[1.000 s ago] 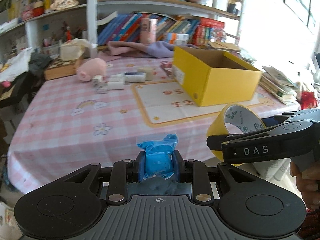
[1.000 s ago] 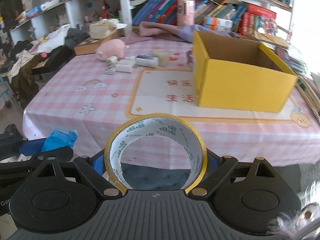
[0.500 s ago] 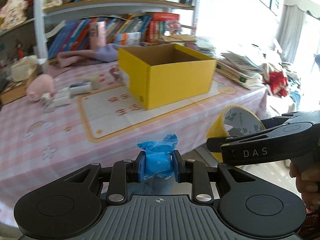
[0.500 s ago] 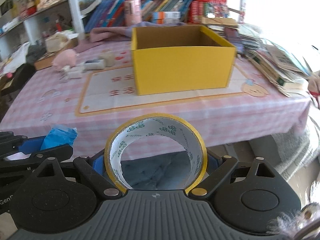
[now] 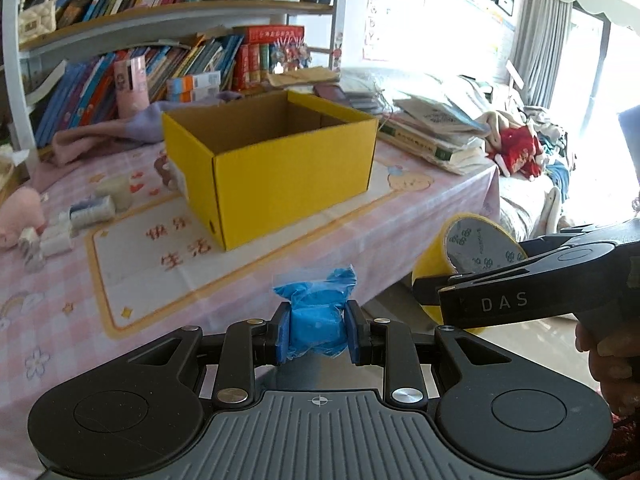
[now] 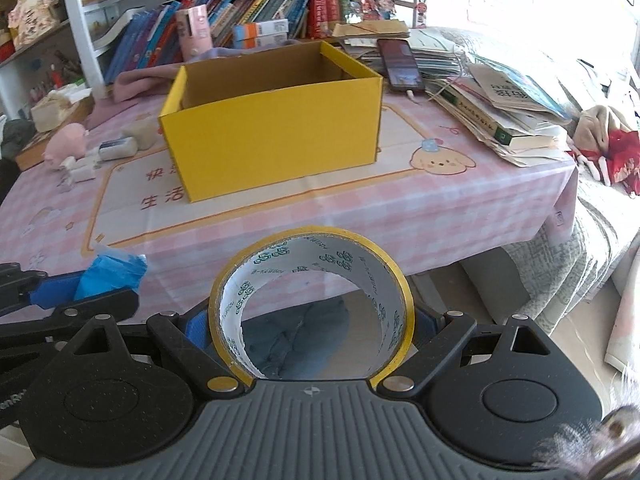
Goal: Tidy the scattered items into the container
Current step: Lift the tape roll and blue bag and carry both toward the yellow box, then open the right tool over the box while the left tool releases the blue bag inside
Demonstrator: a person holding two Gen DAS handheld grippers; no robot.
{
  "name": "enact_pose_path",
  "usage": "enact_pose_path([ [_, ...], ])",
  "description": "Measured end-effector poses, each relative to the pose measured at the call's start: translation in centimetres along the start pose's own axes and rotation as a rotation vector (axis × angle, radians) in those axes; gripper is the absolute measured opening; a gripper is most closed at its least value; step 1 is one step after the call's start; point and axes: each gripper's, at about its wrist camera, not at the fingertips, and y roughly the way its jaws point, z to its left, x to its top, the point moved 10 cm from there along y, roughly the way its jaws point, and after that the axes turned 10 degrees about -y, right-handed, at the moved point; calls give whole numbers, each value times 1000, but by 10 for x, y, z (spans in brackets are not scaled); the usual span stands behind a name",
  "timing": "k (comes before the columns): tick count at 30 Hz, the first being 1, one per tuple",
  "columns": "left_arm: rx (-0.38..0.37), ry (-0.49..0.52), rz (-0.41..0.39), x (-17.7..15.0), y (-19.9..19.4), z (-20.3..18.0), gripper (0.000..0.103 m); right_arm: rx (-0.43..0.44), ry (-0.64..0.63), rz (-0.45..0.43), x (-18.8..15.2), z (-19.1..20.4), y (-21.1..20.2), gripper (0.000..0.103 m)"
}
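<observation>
LEFT WRIST VIEW
Left tongs: my left pair, lower centre of frame; jaws drawn in as far as they go, blue pads pinching a small packet from both sides.
Blue packet: soft, crinkled wrapper, its loose top sticking up above the pads; I hold it low on its body so that it does not slip while carried. What is inside I cannot tell.
Yellow box: the container, centre of frame, standing on the mat with its flaps gone and its mouth open upward; as far as I can see in, nothing lies inside.
Right tongs, side on: lower right, level with mine, carried beside me, not touching.
Scattered items: small white and blue pieces and a pink soft toy, left edge, on the pink checked tablecloth; not yet gathered.

RIGHT WRIST VIEW
Right tongs: lower centre; jaws spread wide, because they clasp a broad ring across its outside.
Tape roll: yellow edge, printed white lining, held on edge with its hole facing the camera.
Yellow box: upper centre, well apart from the roll.
Judgement: both loads are in transit toward the box; each wants lifting over the near wall before release.
</observation>
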Motion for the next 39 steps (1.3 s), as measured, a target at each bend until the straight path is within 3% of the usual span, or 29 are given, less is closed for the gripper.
enact_pose_path([
  [18, 13, 104, -135, 88, 1, 6, 26, 91, -122, -121, 97, -13, 10, 91],
  [29, 29, 90, -172, 152, 36, 12, 26, 140, -289, -235, 180, -27, 30, 91],
  [39, 140, 77, -163, 201, 94, 14, 26, 228, -494, -270, 246, -36, 83, 91],
])
